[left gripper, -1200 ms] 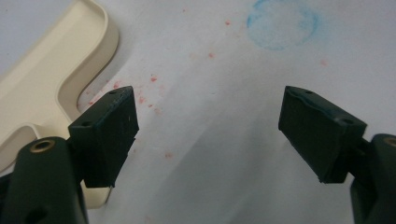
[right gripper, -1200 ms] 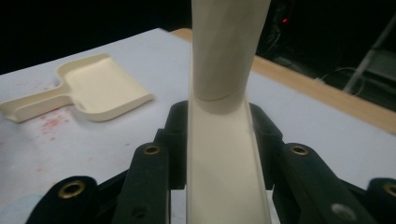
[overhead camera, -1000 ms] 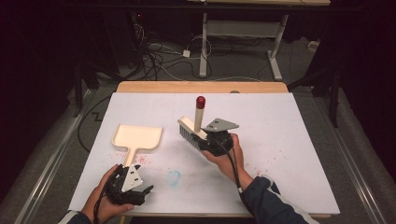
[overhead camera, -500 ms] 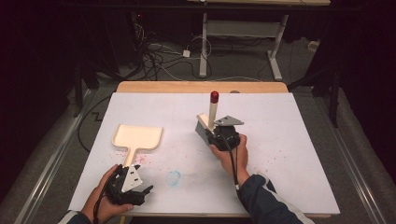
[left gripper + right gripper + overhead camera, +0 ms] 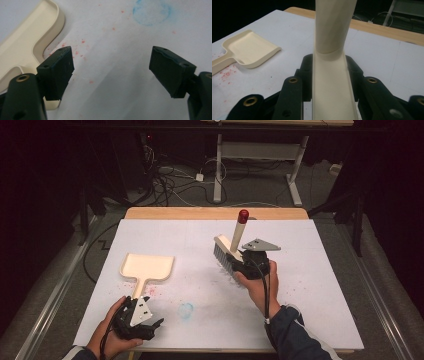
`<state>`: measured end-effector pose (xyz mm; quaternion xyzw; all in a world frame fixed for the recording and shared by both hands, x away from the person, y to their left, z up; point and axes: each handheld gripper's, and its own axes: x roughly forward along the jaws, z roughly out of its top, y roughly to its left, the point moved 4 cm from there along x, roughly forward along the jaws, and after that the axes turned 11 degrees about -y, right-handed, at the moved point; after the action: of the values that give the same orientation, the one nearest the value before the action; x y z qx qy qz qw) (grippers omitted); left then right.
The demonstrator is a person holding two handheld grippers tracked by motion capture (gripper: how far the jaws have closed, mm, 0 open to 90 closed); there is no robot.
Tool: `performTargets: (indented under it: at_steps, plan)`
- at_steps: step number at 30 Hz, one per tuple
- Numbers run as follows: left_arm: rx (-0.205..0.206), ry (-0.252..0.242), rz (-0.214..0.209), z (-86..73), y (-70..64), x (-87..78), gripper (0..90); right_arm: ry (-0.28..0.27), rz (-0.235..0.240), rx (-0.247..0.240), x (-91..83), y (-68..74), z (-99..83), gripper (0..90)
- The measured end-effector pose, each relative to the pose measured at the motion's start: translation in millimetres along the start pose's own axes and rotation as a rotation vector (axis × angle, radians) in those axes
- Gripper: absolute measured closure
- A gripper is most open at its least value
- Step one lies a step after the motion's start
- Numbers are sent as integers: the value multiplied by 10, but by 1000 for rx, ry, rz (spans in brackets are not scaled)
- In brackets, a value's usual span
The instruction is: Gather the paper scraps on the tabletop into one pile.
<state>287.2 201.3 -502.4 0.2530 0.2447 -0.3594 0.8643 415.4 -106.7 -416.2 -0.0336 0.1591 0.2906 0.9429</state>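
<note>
Sweeping job, early stage by the look of it. Landmark: the dustpan, cream plastic, lying flat on the white desk, pan end away from the person, handle toward them.

Right gripper: fingers clenched on the brush handle, which the right gripper view shows pinched between both jaws. The brush sits well to the right of the dustpan, handle tilted up and away with its red cap on top, bristles down at or just above the desk; contact can't be confirmed from the high view.

Left gripper: fingers released, spread wide, nothing between them. It sits just off the near end of the dustpan handle; in the left gripper view the handle is beside and partly behind the left-hand finger, not between the two.

Debris: red specks scattered on the desk right beside the dustpan handle, plus a faint blue smudge nearer the person and to the right of the handle. The pan looks empty.

Judgement: brush picked up is the one step done. Left to do: grip the dustpan, line it up, sweep the specks in.
</note>
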Motion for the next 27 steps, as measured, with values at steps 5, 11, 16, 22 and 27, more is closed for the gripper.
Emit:
performTargets:
  at_steps: [5,11,16,22,27]
  plan:
    - [4,-1,4,2,-1,-8,192,-31,37,-11,-112,-1,96,673]
    - [4,-2,2,0,0,-11,192,-47,208,-128,-345,-18,80,672]
    - [4,-1,2,3,-6,-3,192,-19,398,-292,-529,-73,-118,672]
    - [0,6,-3,8,-12,15,192,65,551,-371,-618,-231,-401,672]
    - [-1,12,-10,2,-20,38,192,112,603,-381,-516,-403,-554,673]
